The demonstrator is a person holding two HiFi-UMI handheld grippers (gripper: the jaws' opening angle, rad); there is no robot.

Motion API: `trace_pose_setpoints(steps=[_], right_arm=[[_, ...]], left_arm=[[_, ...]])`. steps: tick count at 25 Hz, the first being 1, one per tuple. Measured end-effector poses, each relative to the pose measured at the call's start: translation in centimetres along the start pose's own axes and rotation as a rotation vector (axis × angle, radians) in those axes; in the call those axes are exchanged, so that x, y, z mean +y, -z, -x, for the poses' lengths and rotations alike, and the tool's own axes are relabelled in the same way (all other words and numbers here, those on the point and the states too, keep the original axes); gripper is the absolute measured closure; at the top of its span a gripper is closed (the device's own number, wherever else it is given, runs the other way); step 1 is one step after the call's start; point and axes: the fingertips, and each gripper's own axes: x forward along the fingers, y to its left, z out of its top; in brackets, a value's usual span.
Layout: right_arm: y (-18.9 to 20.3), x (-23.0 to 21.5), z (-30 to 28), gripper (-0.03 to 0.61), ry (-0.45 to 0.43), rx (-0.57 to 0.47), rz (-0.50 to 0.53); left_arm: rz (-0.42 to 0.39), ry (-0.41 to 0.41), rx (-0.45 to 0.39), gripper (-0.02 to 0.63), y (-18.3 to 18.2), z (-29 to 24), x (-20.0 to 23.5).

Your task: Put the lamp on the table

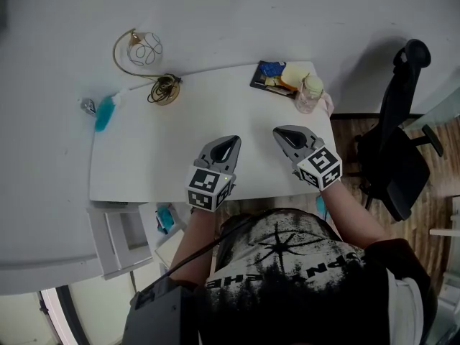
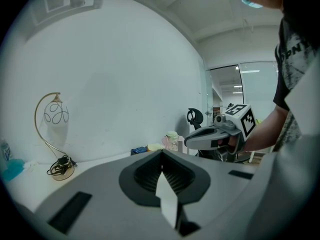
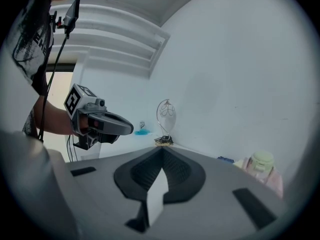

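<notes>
holds the left gripper [image 1: 228,144] and the right gripper [image 1: 284,134] side by side above the near part of the white table [image 1: 144,157], noses pointing toward the wall, a gap between the two. shows, in the left gripper view, jaws pressed flat together with nothing caught between them; shows the same in the right gripper view, closed and empty. finds the lamp [image 1: 146,49] well apart from both, standing upright at the table's far left corner close to the wall, with a thin gold arc carrying a clear globe shade and a dark cord [image 1: 164,88] coiled on the round base. sees a turquoise brush [image 1: 105,113] lying left of the lamp base near the table's left edge. sees at the far right corner a dark tray [image 1: 267,75] with small yellow and blue bits, and just beside it a pale lidded jar [image 1: 310,93]. sees a black office chair [image 1: 399,149] off to the right on the wooden floor.
</notes>
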Motion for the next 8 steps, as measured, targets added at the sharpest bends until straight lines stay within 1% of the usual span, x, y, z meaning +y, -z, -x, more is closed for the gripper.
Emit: trace_pose_setpoints(steps=[8], right_arm=[[0.30, 0.47, 0.22, 0.560, -0.012, 0.001, -0.011]], left_arm=[[-0.003, 0.004, -0.008, 0.598, -0.36, -0.20, -0.42]])
